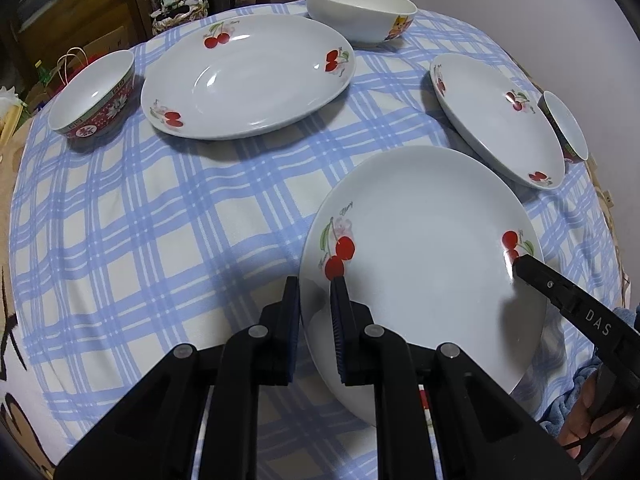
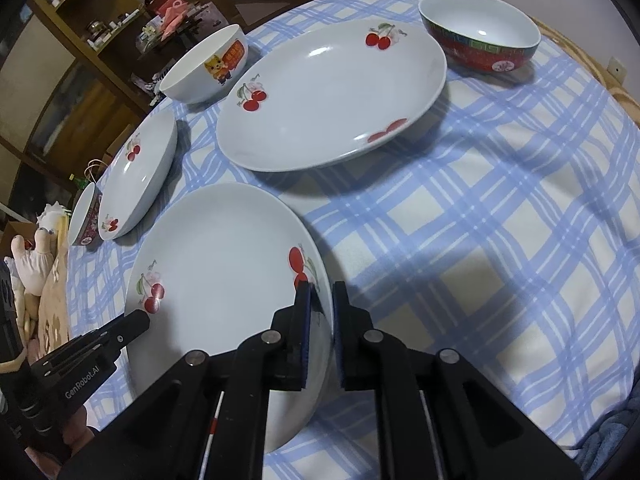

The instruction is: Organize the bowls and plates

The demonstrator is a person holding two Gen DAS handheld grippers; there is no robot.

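plates (image 1: 424,272): white, red cherries
cloth (image 1: 160,208): blue-and-cream check
far bowl (image 1: 360,12): white, cartoon print
left bowl (image 1: 94,96): red patterned outside

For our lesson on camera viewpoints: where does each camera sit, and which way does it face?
Left wrist: on the left gripper, looking down along its jaws, which clamp the near plate's left rim; the right gripper and a hand show.
Right wrist: on the right gripper, looking down at the same plate's right rim; the left gripper shows.
Shared: the plate, all other dishes, the checked cloth.
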